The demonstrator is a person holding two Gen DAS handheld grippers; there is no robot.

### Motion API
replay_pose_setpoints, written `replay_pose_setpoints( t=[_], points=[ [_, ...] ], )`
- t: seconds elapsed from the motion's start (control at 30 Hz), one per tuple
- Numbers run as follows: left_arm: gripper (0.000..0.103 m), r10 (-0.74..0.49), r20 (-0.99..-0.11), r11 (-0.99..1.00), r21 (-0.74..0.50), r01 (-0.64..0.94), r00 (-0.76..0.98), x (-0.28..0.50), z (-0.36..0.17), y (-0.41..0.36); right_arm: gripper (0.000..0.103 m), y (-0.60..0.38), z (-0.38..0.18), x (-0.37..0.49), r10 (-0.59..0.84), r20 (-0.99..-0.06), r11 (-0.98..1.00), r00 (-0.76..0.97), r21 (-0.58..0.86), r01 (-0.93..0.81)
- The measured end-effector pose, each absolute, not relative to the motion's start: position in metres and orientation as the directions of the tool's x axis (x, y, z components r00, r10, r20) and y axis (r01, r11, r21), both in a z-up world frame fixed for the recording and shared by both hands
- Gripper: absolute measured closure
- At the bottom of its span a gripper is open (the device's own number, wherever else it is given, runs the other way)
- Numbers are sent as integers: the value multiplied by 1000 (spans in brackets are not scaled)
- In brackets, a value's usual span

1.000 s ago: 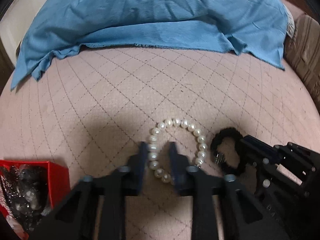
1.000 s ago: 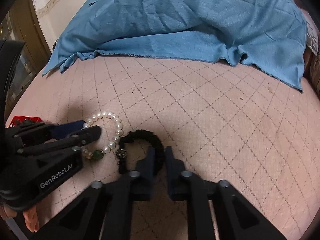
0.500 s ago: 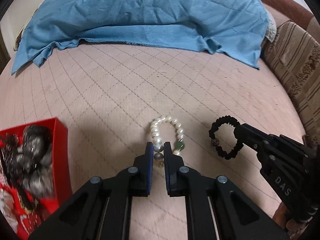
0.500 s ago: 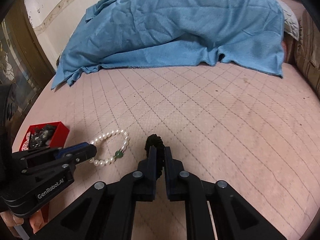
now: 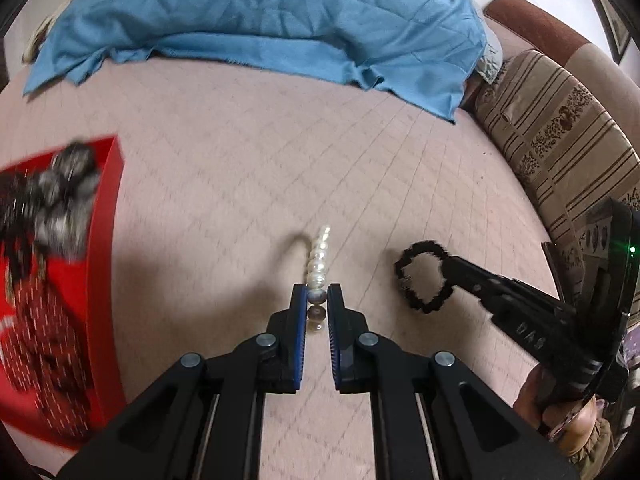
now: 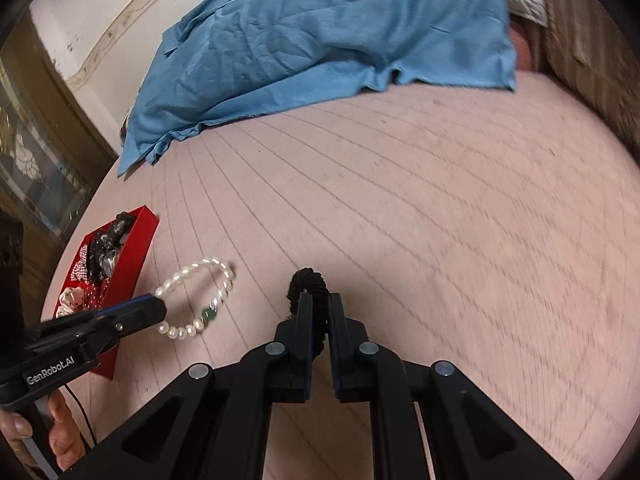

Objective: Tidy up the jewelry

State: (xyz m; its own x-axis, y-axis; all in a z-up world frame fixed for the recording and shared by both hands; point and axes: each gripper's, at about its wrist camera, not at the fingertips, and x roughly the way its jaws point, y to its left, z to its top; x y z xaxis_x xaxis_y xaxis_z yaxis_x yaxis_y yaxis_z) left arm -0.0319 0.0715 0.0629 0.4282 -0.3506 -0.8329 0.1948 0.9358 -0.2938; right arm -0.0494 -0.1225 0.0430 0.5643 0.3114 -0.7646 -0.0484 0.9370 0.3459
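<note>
My left gripper (image 5: 317, 295) is shut on a white pearl bracelet (image 5: 319, 260) and holds it lifted above the pink quilted bed; the bracelet (image 6: 200, 296) with its green bead also shows in the right wrist view, hanging from the left gripper (image 6: 154, 312). My right gripper (image 6: 319, 304) is shut on a black braided bracelet (image 6: 309, 282), which hangs as a loop (image 5: 420, 276) from the right gripper (image 5: 454, 270) in the left wrist view. A red jewelry box (image 5: 102, 280) holding dark jewelry lies at the left; it also shows in the right wrist view (image 6: 136, 256).
A blue blanket (image 5: 260, 16) covers the far part of the bed. A striped brown sofa cushion (image 5: 560, 140) borders the right side. A dark glass cabinet (image 6: 36, 152) stands at the left. The bed surface (image 6: 440, 220) is pink and quilted.
Both grippers closed on their bracelets and lifted them off the bed. Both have risen and swung left, bringing the red box closer.
</note>
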Motion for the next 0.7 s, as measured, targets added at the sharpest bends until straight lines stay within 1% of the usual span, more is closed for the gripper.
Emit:
replay_pose_setpoints(
  t=[0.3,0.37,0.4,0.43,0.5,0.7],
  points=[
    [93,-255,-859,966,-246,80,444,-52,45,103,95,-153,25,-74,294,-738,917,607,398,40],
    [91,-243,-862,969,-239,66,444,-55,43,106,95,-156,22,-73,299,-737,913,606,406,44],
    [86,-233,-865,971,-231,59,445,-56,42,106,95,-156,21,-73,299,-737,912,606,407,44],
    [77,-218,-867,974,-219,50,448,-57,42,106,95,-157,20,-73,300,-737,912,605,408,44],
    [69,-206,-866,976,-213,36,456,-60,41,107,94,-158,20,-75,304,-734,911,608,410,39],
    [68,-165,-868,985,-165,42,469,-51,40,101,93,-154,24,-82,286,-725,923,626,384,23]
  ],
)
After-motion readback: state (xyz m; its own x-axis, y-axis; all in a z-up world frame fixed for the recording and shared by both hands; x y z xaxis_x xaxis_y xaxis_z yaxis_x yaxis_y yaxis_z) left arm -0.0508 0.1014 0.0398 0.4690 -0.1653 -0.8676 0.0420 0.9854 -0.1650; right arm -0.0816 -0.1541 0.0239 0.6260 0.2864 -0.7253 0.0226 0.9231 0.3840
